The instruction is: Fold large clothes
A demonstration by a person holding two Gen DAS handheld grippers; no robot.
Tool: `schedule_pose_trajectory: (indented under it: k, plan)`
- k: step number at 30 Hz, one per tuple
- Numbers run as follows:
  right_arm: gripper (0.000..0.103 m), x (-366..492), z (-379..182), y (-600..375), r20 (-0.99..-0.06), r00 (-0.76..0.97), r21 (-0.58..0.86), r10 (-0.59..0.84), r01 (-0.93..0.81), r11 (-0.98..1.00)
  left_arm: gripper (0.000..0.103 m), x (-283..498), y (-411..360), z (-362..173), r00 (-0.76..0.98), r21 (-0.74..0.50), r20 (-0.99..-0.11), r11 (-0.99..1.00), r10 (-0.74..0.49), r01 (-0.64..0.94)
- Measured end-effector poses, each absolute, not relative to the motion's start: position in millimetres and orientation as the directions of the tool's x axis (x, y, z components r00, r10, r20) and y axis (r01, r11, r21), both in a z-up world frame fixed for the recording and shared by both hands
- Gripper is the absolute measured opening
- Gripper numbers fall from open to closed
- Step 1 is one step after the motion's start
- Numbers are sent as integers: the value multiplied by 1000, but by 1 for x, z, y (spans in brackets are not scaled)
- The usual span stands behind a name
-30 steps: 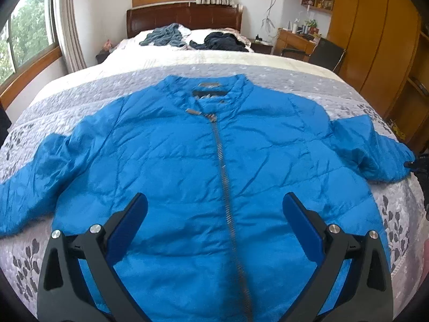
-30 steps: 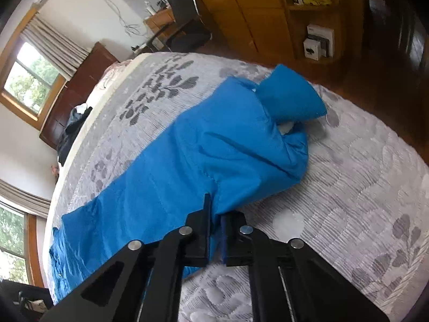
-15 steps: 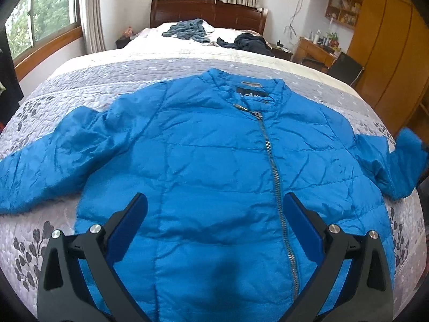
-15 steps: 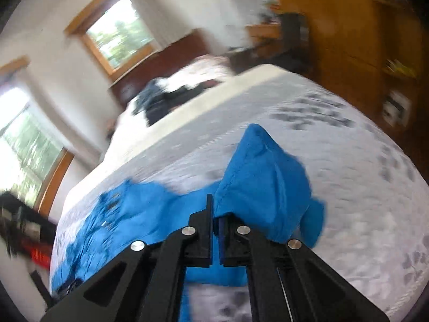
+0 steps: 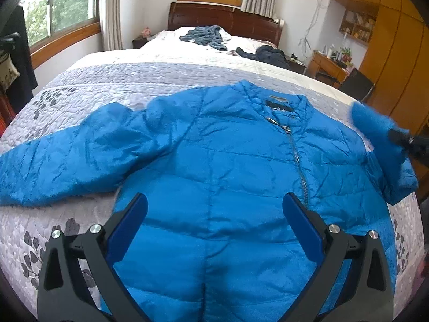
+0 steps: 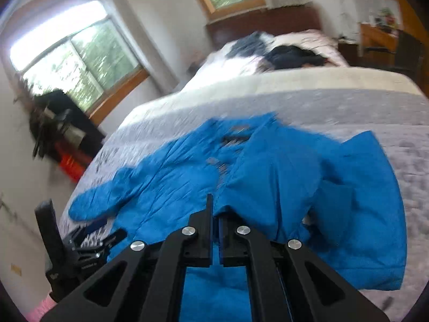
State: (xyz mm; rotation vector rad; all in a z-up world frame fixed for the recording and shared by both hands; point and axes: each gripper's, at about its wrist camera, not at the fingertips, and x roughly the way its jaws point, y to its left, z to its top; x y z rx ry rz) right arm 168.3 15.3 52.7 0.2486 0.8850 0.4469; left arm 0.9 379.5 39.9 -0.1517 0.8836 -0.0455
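Right tongs (image 6: 215, 212) clamp jacket (image 5: 228, 161) sleeve; left tongs (image 5: 214, 214) spread above hem

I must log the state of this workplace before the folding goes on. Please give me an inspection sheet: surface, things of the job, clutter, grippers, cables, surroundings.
Surface: bed with a grey quilted cover with leaf print.
Job's things: blue jacket lies front up, zipped; one sleeve flat on the cover, the other sleeve lifted off the bed.
Clutter: two dark garments near the headboard.
Grippers: left gripper open above the jacket's lower part, touching nothing; right gripper shut on the lifted sleeve.
Cables: thin wires hang on the far wall.
Surroundings: windows, wooden wardrobe, desk with small items, dark chair.
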Motion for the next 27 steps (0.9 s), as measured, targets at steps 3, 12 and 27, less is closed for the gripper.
schedule_pose_trajectory:
  k: [3,12,27]
  plan:
    - [2,171,30,49,-718,487,392,498,-308,867,100,3,388,40,635,-162,-766,986,-98,-43]
    - [14,158,1,69,-752,378,418,540,-360,834,100,9,393,38,624,-176,-774,983,-109,-46]
    - [41,164,37,-58,-723,605,367,334,-74,927,99,73,283,14,442,-213,-859,966,-256,146]
